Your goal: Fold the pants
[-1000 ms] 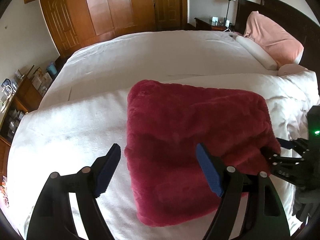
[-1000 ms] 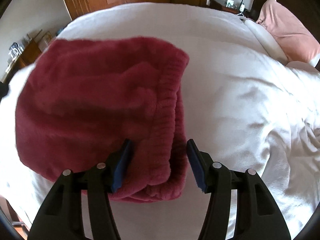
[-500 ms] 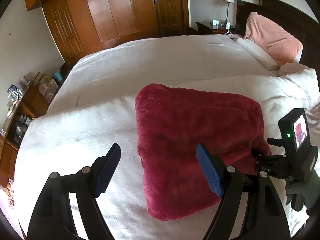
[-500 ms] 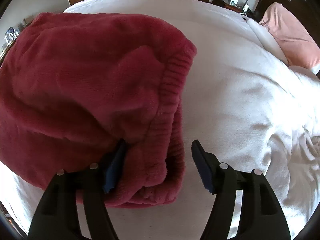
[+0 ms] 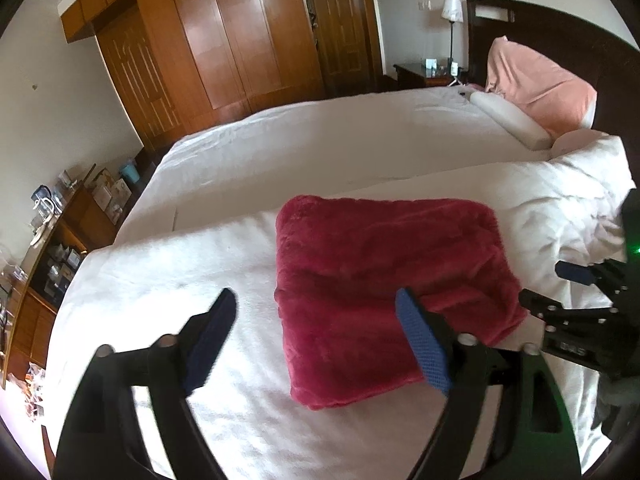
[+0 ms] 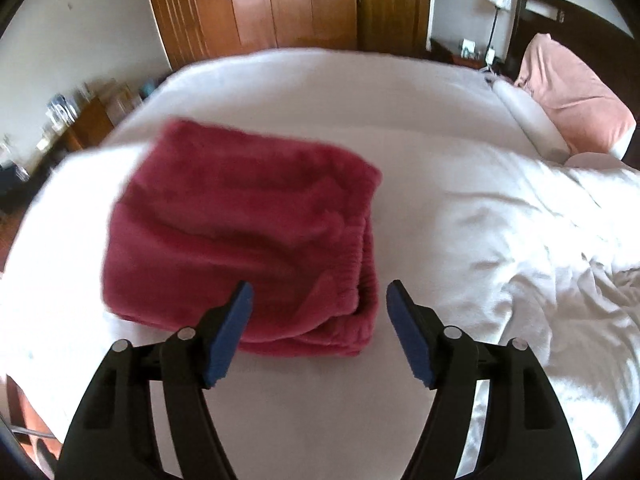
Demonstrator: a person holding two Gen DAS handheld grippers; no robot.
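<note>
The dark red fleece pants [image 5: 384,280] lie folded into a thick square on the white bed; in the right wrist view [image 6: 240,240] the ribbed waistband is on the right side of the stack. My left gripper [image 5: 316,340] is open and empty, just in front of the near left part of the pants. My right gripper [image 6: 320,320] is open and empty, its jaws standing wide just short of the near right corner of the stack. The right gripper also shows in the left wrist view [image 5: 560,292], beside the pants' right edge.
White duvet [image 6: 520,240] covers the bed, wrinkled at the right. A pink pillow [image 5: 540,84] and a white bolster [image 5: 508,120] lie by the dark headboard. Wooden wardrobes [image 5: 224,48] stand behind. A cluttered shelf [image 5: 52,240] stands at the left.
My right gripper has opened wider and pulled back off the waistband corner. Both grippers have drawn back and risen, so the pants look smaller. The pants lie still.
</note>
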